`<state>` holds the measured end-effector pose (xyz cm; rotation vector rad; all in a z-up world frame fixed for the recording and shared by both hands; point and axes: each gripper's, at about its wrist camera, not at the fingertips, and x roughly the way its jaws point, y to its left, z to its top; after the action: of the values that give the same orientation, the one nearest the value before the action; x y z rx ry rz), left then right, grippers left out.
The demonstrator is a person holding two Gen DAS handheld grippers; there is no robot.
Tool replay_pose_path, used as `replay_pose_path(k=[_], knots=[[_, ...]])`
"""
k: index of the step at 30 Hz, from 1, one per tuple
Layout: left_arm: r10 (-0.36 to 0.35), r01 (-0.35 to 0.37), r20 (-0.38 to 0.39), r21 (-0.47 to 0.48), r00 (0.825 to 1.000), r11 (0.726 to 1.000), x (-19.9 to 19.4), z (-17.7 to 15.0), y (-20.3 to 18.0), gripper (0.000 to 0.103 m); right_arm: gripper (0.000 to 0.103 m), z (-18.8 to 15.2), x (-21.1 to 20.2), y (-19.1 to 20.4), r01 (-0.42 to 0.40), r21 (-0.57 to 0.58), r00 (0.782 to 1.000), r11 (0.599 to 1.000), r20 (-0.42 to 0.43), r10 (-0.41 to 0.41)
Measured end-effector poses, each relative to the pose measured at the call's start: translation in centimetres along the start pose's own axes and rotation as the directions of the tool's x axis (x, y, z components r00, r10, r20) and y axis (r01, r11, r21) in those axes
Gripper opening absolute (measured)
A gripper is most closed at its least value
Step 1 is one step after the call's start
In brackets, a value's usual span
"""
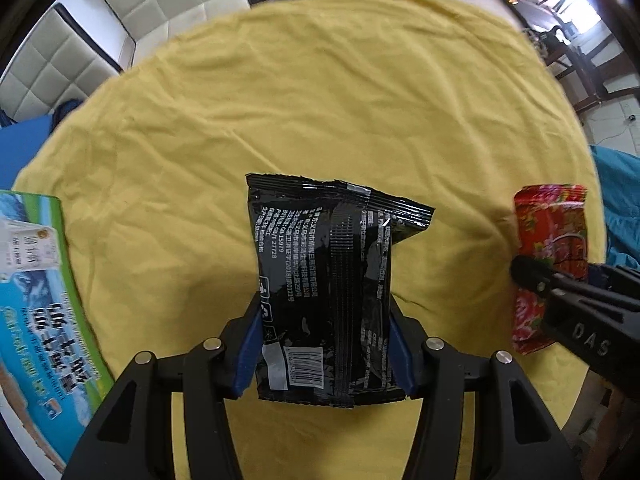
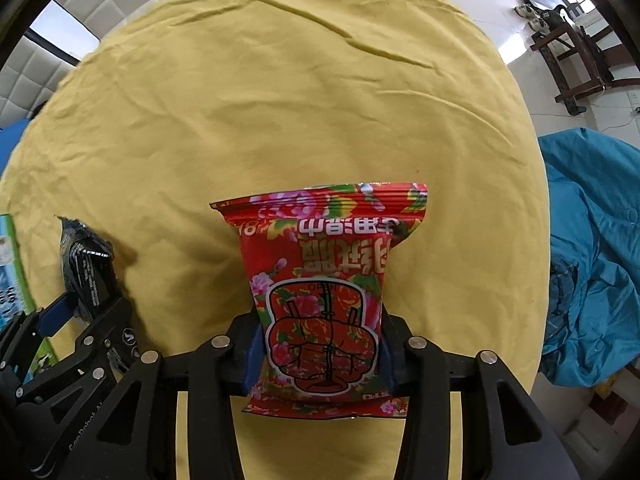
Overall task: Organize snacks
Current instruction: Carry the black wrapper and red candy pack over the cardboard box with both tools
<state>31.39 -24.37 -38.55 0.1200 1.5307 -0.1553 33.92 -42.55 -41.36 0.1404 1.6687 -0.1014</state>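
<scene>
A black snack packet with white print and a barcode hangs over the yellow cloth, and my left gripper is shut on its lower half, blue pads pressing both sides. In the right wrist view, my right gripper is shut on a red floral snack packet, which is pinched narrow between the pads. The red packet also shows at the right edge of the left wrist view, with the right gripper on it. The black packet appears at the left of the right wrist view.
A wrinkled yellow cloth covers the round table. A green and blue printed carton lies at the table's left edge. Bunched blue fabric sits off the right edge. White padded seats stand beyond the far side.
</scene>
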Motion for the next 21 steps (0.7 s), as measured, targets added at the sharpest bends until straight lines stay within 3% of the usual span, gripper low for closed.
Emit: replay_pose_path(k=[11, 21], knots=[[-0.071, 0.069, 0.166, 0.014, 0.984, 0.997, -9.5, -2.7, 1.3, 0.051, 0.046, -4.9, -7.7, 1.7, -0.071, -0.044, 0.991, 0.996, 0.106, 0.076], [-0.136, 0.143, 0.277, -0.004, 0.951, 0.99, -16.4, -6.9, 7.3, 0.051, 0.046, -10.8, -15.2, 6.7, -0.118, -0.11, 0.972, 0.987, 0.19, 0.137]])
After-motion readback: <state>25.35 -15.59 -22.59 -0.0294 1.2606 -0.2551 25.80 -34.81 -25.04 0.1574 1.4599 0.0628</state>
